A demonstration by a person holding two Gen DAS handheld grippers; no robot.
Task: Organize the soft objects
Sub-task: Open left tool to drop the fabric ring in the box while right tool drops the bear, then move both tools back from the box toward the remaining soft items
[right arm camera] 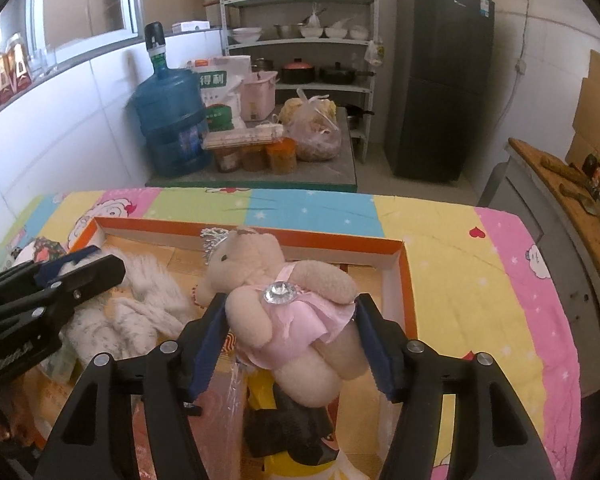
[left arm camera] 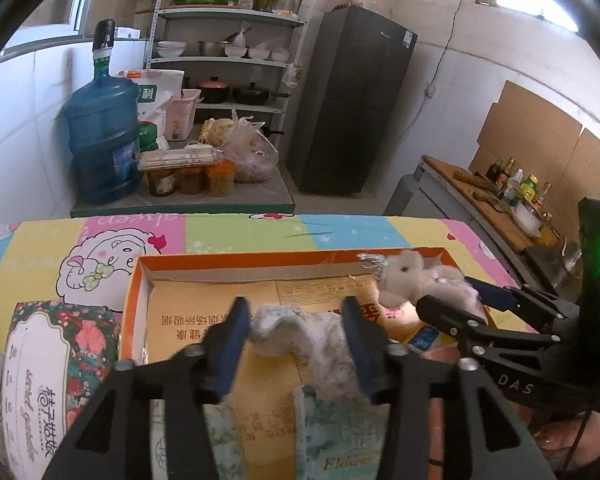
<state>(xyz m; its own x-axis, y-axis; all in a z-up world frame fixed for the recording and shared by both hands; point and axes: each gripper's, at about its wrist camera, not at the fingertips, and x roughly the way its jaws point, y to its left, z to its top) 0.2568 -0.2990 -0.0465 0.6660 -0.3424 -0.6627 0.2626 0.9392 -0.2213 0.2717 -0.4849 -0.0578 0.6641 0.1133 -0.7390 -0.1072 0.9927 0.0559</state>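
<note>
A plush bear in a pink dress is seen inside the orange-rimmed cardboard box on the counter, toward the box's 3 o'clock side. It is bracketed at the waist by the right claw; the pads appear to touch the dress, but whether it is truly pinched cannot be told. A fluffy white cloth lies nearer the box's middle, at the bear's 9 o'clock, between the wide-spread fingers of the left claw, which is not closed on it. Both items are judged light, soft and compressible, with nothing fragile except perhaps the bear's silver crown and gem. The bear is best taken at the torso; the cloth at a bunched fold, since it will drape and trail.
</note>
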